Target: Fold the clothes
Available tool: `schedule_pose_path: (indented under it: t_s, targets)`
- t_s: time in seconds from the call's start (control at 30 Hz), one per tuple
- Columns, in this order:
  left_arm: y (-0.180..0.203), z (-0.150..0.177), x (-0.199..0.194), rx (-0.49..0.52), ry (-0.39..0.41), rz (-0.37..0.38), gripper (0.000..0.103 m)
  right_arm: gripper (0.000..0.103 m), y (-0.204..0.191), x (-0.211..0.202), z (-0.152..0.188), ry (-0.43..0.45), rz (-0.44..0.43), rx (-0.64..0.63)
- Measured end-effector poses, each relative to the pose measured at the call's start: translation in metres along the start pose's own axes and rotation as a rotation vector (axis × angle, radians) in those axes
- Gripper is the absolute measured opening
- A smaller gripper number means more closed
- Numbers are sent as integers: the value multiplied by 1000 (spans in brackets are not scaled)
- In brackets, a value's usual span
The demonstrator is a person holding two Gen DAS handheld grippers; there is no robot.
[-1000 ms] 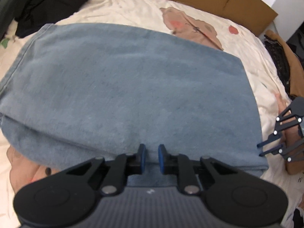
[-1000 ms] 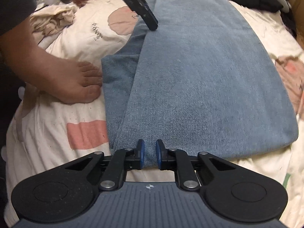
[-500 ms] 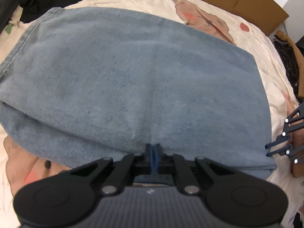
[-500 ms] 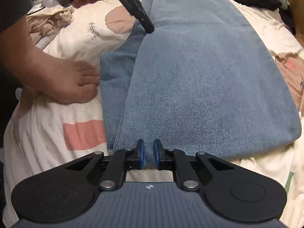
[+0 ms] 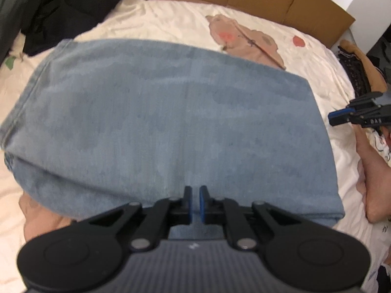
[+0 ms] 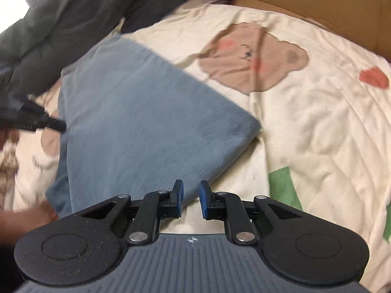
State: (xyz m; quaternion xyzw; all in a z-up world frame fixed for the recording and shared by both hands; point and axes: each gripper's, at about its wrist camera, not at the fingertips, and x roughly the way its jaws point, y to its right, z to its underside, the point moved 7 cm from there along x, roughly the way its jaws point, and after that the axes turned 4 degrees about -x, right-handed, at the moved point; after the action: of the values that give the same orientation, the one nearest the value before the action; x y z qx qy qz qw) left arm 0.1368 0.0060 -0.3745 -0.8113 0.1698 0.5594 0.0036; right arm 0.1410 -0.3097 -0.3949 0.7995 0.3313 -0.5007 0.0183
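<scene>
Right gripper (image 6: 191,199) is swinging round since the earlier frames: its view was running along the jeans' length, now the jeans (image 6: 136,122) are sitting left of centre and the bear-print sheet (image 6: 317,127) is filling the right half. Left view is barely shifting.

Progress, as a judgement: jeans are lying folded into a flat, broad slab on the sheet, legs stacked, side edges roughly lined up. At least one more fold across to make a compact bundle is probably remaining, and dark clothes (image 5: 73,5) are waiting in the upper left, untouched.

Left gripper (image 5: 194,204): pads are standing nearly together with only a thin slit showing, at the jeans' (image 5: 171,127) near edge, lower centre. Whether denim is pinched in that slit is not showing, so calling it closed, hold unclear.

Right gripper: jaws have just been opening, a clear gap now between the blue pads, nothing pinched between them. It is hovering over the near corner of the jeans, sheet showing below the gap. In the left view it is at the right edge (image 5: 342,118), just beside a bare foot (image 5: 374,171).
</scene>
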Motion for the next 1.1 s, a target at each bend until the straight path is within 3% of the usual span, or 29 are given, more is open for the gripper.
schedule_pose_path:
  t_s: [0.1, 0.27, 0.4, 0.8, 1.1]
  targets:
    - [2, -7, -1, 14, 9, 0, 7, 30, 9, 4, -3, 15, -19, 82]
    - [5, -13, 0, 18, 16, -4, 7, 31, 21, 26, 2, -29, -52, 224]
    - [4, -12, 3, 16, 12, -6, 7, 30, 30, 33, 12, -20, -137, 403]
    - [4, -16, 13, 25, 20, -17, 8, 29, 31, 27, 15, -10, -233, 513]
    - [7, -16, 15, 55, 11, -24, 9, 30, 31, 36, 9, -36, -231, 510]
